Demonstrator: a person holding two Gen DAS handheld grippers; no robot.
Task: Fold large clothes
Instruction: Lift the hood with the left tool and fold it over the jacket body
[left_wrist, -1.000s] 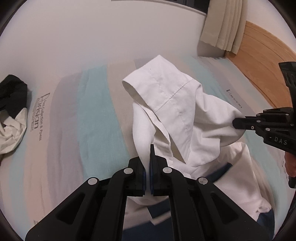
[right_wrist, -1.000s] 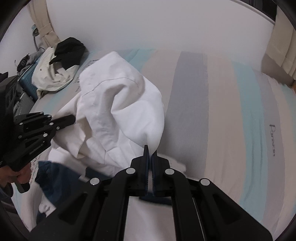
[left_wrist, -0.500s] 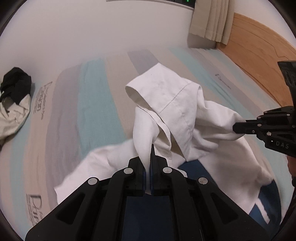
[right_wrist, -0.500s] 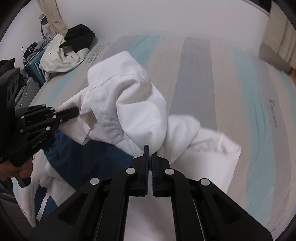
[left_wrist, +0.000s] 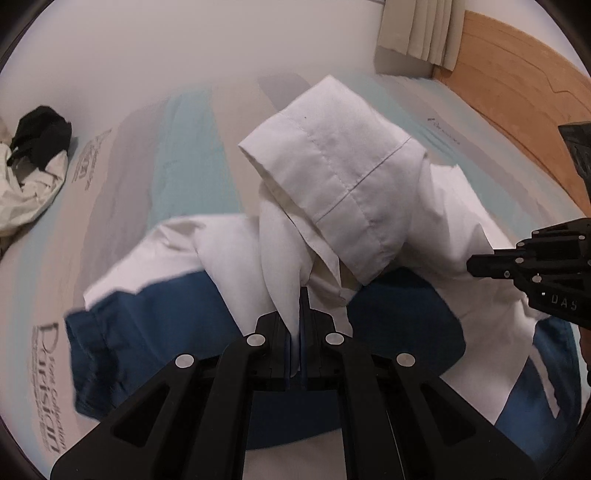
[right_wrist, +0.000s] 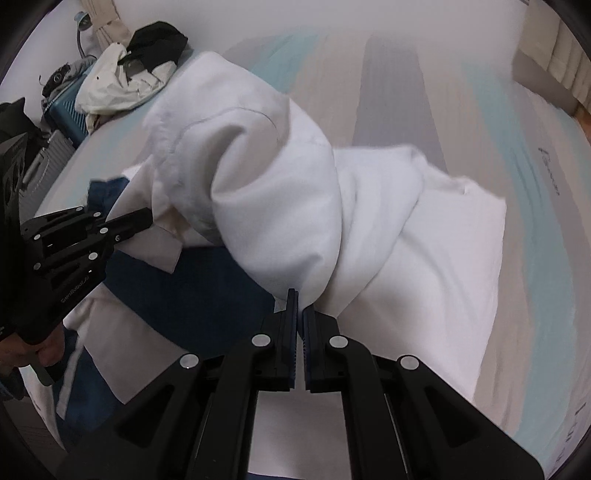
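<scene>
Both grippers — left (left_wrist: 300, 295), right (right_wrist: 297, 299) — clamp the bunched garment (left_wrist: 343, 177); on the bed (left_wrist: 192, 147) it may crease.

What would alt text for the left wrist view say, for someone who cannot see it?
The left gripper, jaws shut, pinches a white and navy garment above a striped mattress. The right gripper holds the same garment from the right side. Other clothes lie heaped far left.

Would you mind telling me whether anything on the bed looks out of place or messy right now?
The white and blue garment is bunched and twisted between the left claw and right claw, not flat. A loose heap of black and cream clothes sits at the mattress edge.
</scene>
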